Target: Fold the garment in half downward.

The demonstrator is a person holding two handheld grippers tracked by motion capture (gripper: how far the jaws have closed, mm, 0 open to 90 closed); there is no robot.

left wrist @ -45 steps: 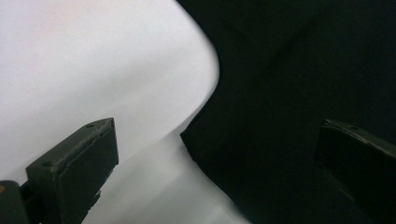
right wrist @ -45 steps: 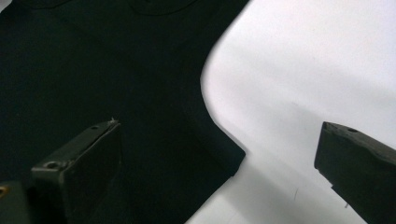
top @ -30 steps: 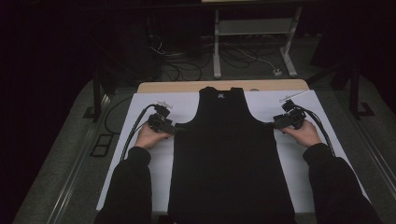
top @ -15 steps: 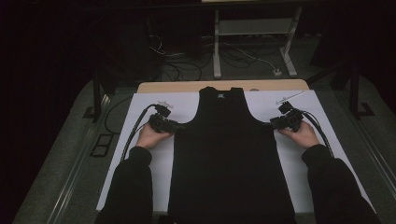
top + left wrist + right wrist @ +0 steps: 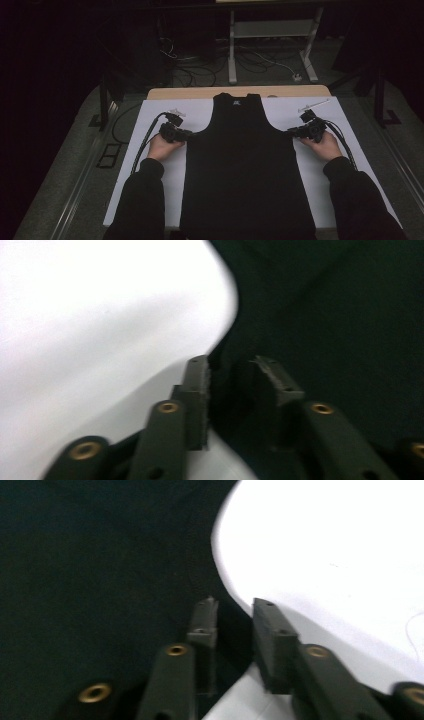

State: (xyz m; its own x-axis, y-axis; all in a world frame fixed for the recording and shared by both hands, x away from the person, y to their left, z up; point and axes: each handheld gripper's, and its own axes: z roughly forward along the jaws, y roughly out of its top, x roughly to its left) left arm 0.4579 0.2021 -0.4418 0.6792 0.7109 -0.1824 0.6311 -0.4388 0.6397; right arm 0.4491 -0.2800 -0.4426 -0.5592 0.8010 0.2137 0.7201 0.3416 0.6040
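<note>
Over the last second both hands were kept where they were while the jaws of the left gripper (image 5: 186,134) and the right gripper (image 5: 293,132) were being drawn in from a wide opening to a narrow one, each at a side edge of the black sleeveless top (image 5: 245,175) just under an armhole. In the left gripper view the dark cloth (image 5: 330,340) was seen running between the two jaws, which stood nearly together; whether the pads were already pressed on it could not be told. The same was seen in the right gripper view, where the hem of the top (image 5: 100,570) was caught between jaws set close. This was judged to mean that both sides were being taken hold of, probably for a lift or a fold. The top was laid flat on the white sheet (image 5: 130,190) covering the table, its long axis running away from the person, neck at the far end and bottom hem towards the near edge.
</note>
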